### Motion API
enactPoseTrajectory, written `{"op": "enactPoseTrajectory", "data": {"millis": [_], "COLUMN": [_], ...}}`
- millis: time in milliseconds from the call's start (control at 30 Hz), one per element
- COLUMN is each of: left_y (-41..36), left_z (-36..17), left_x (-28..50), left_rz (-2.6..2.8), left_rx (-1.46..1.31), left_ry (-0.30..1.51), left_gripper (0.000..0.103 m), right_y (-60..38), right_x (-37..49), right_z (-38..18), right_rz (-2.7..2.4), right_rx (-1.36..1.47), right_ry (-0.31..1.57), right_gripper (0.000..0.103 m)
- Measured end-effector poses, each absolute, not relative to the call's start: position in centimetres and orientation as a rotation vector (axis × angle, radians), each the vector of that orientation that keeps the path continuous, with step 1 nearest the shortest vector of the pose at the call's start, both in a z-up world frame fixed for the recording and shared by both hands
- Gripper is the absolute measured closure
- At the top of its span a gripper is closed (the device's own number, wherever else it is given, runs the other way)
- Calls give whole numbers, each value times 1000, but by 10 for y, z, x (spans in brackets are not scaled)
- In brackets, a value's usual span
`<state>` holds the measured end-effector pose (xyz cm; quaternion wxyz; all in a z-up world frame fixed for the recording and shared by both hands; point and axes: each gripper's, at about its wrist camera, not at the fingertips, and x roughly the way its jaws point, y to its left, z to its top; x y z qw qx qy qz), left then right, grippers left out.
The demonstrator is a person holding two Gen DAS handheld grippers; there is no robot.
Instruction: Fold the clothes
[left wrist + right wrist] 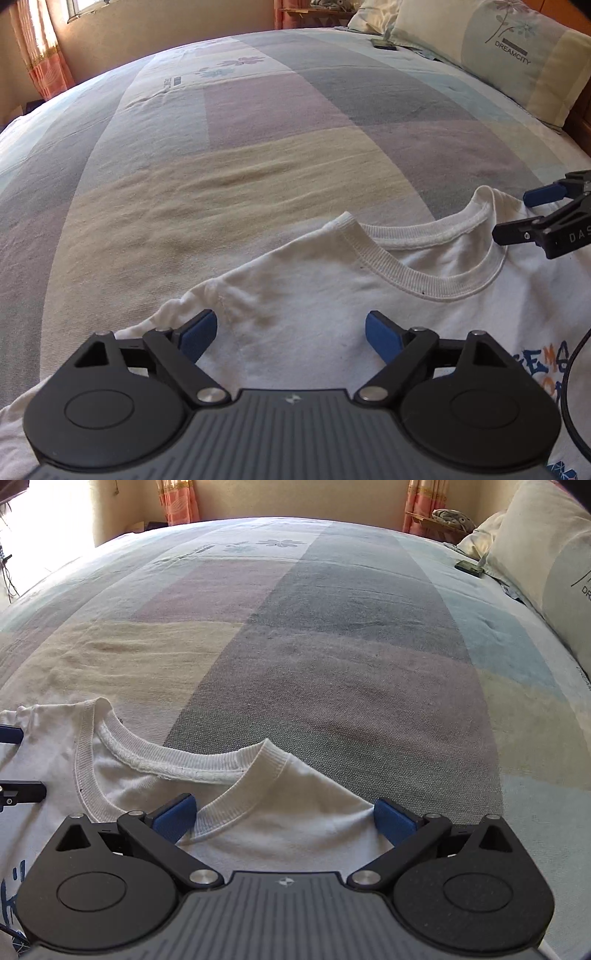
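Pastel patchwork bedspread (258,155), flowered pillow (509,51) at the headboard, small dark box (470,568) beside it, orange curtains (181,500) behind.

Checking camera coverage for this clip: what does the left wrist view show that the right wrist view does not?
Only the left wrist view shows the shirt's left shoulder, the full DREAMCITY pillow print and the open left gripper. Only the right wrist view shows the shirt's right shoulder between the open right gripper fingers. Both show the white T-shirt collar, the patchwork bedspread and a small dark object near the pillows.
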<state>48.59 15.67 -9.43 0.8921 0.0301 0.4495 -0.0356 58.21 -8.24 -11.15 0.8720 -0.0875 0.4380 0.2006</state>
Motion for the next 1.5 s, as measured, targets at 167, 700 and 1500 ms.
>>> {"op": "enactPoseTrajectory", "data": {"millis": [167, 700, 1500], "left_y": [132, 78, 109], "left_z": [-74, -109, -98], "left_x": [475, 428, 308], "left_rz": [-164, -214, -185], "left_rx": [83, 147, 127], "left_ry": [907, 1046, 1104], "left_gripper": [15, 14, 14], "right_y": [-104, -144, -135], "right_x": [525, 393, 362], "right_z": [-98, -108, -98], "right_rz": [473, 544, 530], "right_rx": [-109, -60, -196], "right_ry": [942, 1026, 1073], "right_gripper": [0, 0, 0]}}
